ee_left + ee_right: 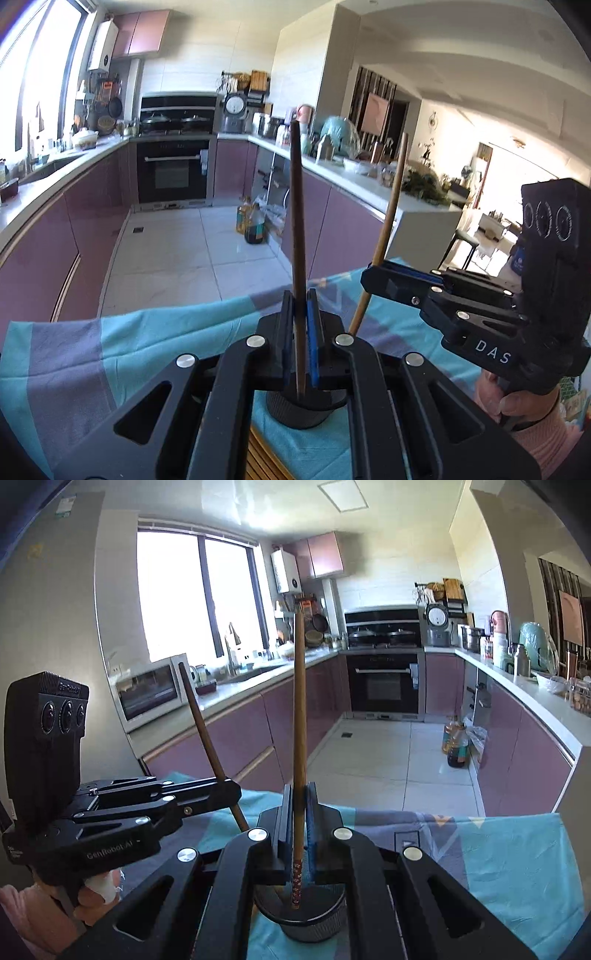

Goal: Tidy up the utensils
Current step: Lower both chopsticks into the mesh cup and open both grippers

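In the left wrist view my left gripper (299, 295) is shut on a dark brown chopstick (297, 206) that stands nearly upright. Its lower end hangs just over a black round holder (299, 413) on the teal and purple cloth (147, 332). To the right, my right gripper (371, 271) is shut on a lighter chopstick (391, 206), tilted. In the right wrist view my right gripper (299, 794) clamps that chopstick (300, 709), with its patterned end above the holder (306, 921). My left gripper (231, 788) grips the dark chopstick (203, 731) at the left.
Purple kitchen cabinets line both sides of a tiled floor, with an oven (173, 173) at the far end. Oil bottles (456, 746) stand on the floor by the right counter. A microwave (147, 694) sits on the left counter. A person's hand (517, 398) in a pink sleeve holds the right gripper.
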Demonstrator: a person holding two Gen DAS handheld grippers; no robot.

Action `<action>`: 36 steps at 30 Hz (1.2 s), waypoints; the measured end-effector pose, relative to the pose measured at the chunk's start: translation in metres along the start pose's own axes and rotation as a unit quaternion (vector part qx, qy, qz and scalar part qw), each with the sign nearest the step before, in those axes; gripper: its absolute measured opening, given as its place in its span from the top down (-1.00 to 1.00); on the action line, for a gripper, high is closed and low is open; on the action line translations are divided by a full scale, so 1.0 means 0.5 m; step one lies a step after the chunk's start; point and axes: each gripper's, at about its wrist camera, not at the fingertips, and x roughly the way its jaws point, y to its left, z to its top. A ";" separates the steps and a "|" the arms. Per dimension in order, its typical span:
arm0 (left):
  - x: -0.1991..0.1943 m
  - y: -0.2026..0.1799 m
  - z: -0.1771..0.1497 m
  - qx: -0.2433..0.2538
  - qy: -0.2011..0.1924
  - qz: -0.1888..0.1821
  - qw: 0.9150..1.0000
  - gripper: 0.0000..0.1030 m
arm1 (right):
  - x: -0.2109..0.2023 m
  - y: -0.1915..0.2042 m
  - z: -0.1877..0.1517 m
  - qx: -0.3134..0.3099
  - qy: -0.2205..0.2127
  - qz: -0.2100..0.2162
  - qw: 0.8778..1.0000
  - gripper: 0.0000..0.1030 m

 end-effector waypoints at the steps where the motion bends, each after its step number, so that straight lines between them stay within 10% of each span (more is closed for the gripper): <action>1: 0.013 -0.001 -0.010 0.000 0.008 0.003 1.000 0.85 | 0.010 -0.002 -0.006 0.002 0.011 0.002 1.000 0.89; 24: 0.185 0.087 -0.054 -0.022 0.070 0.002 0.997 0.84 | 0.126 -0.012 -0.033 0.025 0.096 -0.008 0.995 0.84; 36: 0.080 0.128 -0.064 -0.020 0.019 0.037 0.999 0.26 | 0.058 -0.012 -0.039 0.032 0.048 0.000 0.998 0.56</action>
